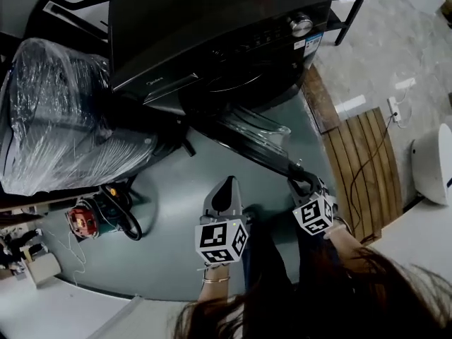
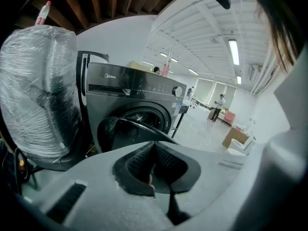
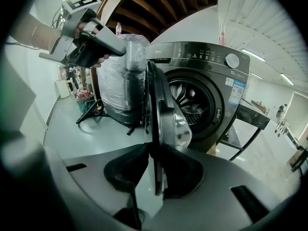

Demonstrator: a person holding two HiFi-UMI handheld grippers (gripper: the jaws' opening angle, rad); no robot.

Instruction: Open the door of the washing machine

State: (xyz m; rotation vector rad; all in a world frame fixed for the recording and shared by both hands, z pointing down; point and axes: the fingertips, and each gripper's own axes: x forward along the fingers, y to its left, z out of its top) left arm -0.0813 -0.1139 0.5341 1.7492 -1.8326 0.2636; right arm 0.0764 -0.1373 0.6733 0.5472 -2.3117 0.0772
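The washing machine point(image 1: 212, 34) stands at the far side of the floor point(image 1: 176, 210), and its door point(image 1: 254, 143) is already swung well out from the front, leaving the drum point(image 3: 192, 105) exposed. The door stands upright on edge, and its long line runs from the hinge at the far left of the opening to its free edge at the near right. That free edge lies between the fingers of the right gripper point(image 1: 305, 184). In the right gripper view the dark pads close on the door rim from either side, so this hand holds the door. The left gripper point(image 1: 227, 183) hangs to the left of the door, near it but apart from it. Its fingers are drawn together at the tips with nothing of the scene between them, and it points toward the machine. To the left of the machine sits a large plastic-wrapped bundle point(image 1: 63, 111), well clear of both hands. The right hand is on the door and the left is not, so any further opening looks to be the right hand's work. As I judge it, the free edge would swing leftward about the far hinge, into the space where the left gripper now hangs.
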